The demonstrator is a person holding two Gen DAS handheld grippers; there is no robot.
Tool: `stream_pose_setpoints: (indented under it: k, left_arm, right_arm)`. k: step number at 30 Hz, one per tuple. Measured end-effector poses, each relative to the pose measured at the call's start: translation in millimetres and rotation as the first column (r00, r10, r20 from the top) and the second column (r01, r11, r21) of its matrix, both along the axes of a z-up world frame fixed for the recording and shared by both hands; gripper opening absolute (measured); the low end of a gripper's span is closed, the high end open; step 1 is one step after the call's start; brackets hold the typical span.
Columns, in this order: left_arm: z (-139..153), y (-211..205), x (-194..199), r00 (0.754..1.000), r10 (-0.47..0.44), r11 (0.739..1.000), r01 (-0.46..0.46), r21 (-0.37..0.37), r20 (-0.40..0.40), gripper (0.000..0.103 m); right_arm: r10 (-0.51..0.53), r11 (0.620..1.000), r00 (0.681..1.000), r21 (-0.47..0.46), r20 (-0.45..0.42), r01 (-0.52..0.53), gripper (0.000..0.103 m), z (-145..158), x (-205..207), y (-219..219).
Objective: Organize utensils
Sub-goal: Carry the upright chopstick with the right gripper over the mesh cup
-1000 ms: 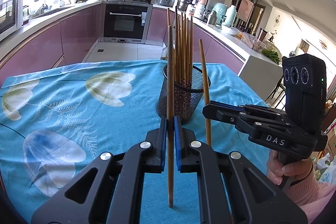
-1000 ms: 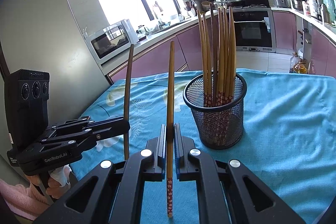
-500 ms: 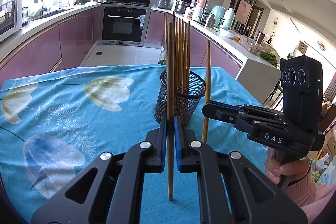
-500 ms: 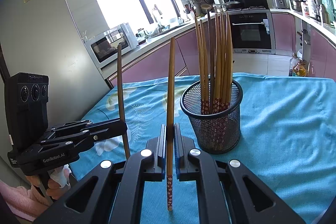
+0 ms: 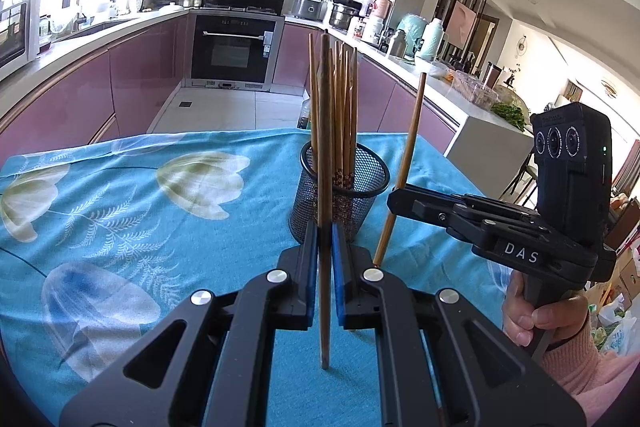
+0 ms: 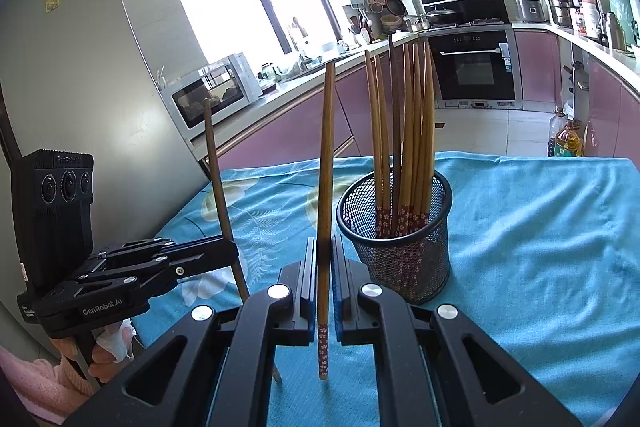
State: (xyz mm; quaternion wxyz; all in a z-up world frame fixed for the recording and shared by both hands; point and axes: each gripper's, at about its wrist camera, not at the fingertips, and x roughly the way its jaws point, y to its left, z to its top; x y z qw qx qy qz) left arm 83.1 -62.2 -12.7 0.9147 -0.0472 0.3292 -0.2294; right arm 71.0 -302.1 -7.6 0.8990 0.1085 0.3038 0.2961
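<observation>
L gripper (image 5: 325, 251) clamped on chopstick (image 5: 325, 155), R gripper (image 6: 325, 259) clamped on another (image 6: 325, 163), mesh holder (image 6: 400, 227) nearby

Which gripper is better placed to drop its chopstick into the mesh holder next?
Probably left. The left gripper holds its chopstick upright directly before the mesh holder; the right gripper has it offset to one side.
</observation>
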Motion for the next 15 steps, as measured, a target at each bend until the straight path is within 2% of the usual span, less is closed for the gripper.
stream_pose_setpoints:
  k: [15]
  left_arm:
    - [5.5, -1.2, 3.0, 1.000, -0.010, 1.000, 0.010, -0.011, 0.013, 0.008]
  right_arm:
    - [-0.006, 1.000, 1.000, 0.010, 0.025, 0.005, 0.006, 9.6, 0.7, -5.5]
